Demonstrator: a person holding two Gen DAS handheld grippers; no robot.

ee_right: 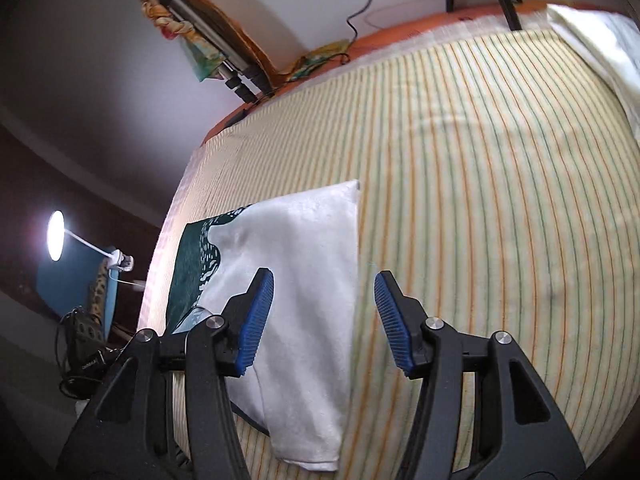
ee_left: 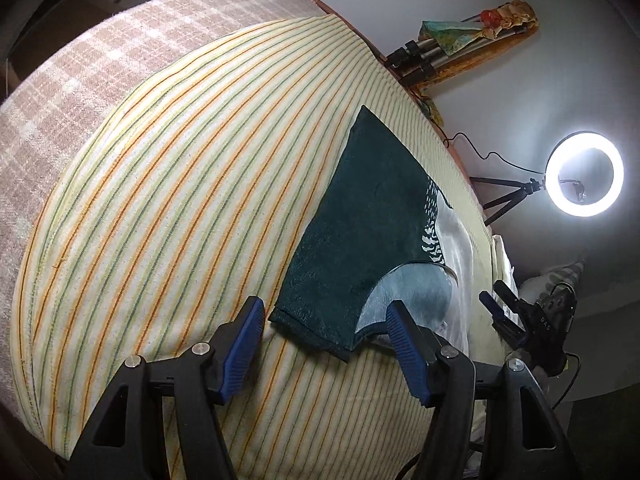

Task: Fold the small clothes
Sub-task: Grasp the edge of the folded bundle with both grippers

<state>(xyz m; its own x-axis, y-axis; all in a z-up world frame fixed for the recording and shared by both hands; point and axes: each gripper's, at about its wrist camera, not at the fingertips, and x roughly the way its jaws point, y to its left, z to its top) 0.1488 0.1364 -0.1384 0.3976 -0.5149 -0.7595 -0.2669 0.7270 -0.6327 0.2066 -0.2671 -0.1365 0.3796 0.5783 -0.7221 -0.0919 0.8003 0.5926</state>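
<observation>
A small T-shirt, dark green on one half (ee_left: 360, 216) and white on the other (ee_right: 308, 280), lies flat on the striped sheet (ee_left: 160, 200). In the left wrist view my left gripper (ee_left: 326, 342) is open, its fingers either side of the green sleeve (ee_left: 312, 324) and neckline (ee_left: 412, 292). In the right wrist view my right gripper (ee_right: 324, 320) is open above the white half's right edge, with the left finger (ee_right: 256, 316) over the white cloth. The right gripper also shows in the left wrist view (ee_left: 500, 308).
A checked blanket (ee_left: 80, 80) covers the bed's far side. A ring light on a tripod (ee_left: 584, 172) stands beside the bed. Folded tripods (ee_right: 224, 52) and a cable lie at the bed's edge. White cloth (ee_right: 600, 48) sits at the far right corner.
</observation>
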